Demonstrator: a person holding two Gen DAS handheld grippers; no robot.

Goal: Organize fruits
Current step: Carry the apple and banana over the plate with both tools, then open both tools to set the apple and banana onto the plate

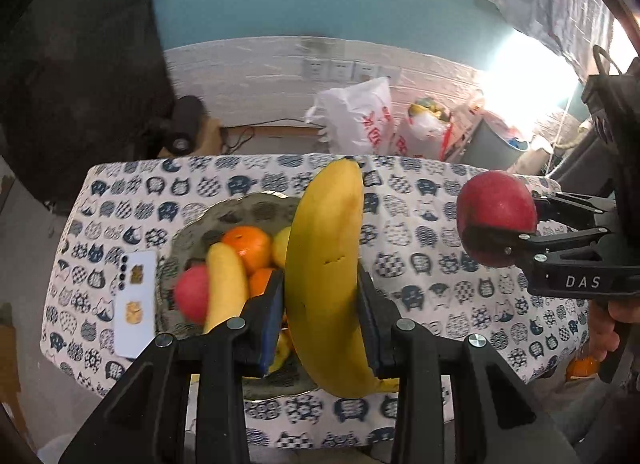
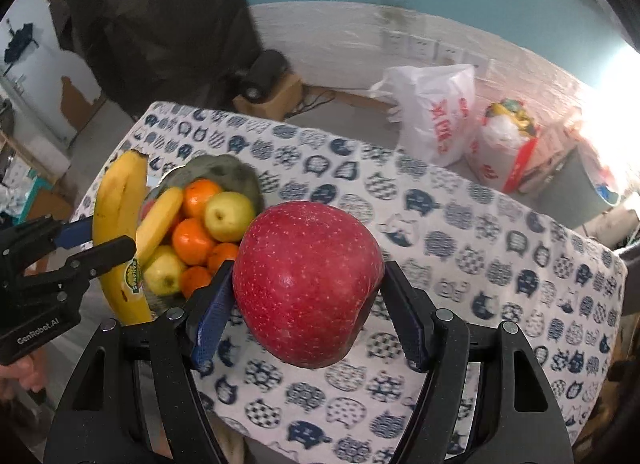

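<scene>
My left gripper (image 1: 322, 300) is shut on a yellow banana (image 1: 328, 264), held upright above the near side of a grey bowl (image 1: 240, 208). The bowl holds another banana (image 1: 226, 288), oranges (image 1: 248, 246), a red apple (image 1: 192, 294) and yellow-green fruit (image 2: 229, 215). My right gripper (image 2: 308, 296) is shut on a large red apple (image 2: 306, 284), held in the air over the cat-print tablecloth (image 2: 460, 224), right of the bowl. In the left wrist view that apple (image 1: 496, 218) sits at the right; in the right wrist view the held banana (image 2: 120, 224) is at the left.
A white card with stickers (image 1: 136, 304) lies left of the bowl. Behind the table, white plastic bags (image 1: 360, 120) and a red-and-white bag (image 2: 504, 152) stand on the floor by the wall. An orange (image 1: 582, 368) shows at the table's right edge, under a hand.
</scene>
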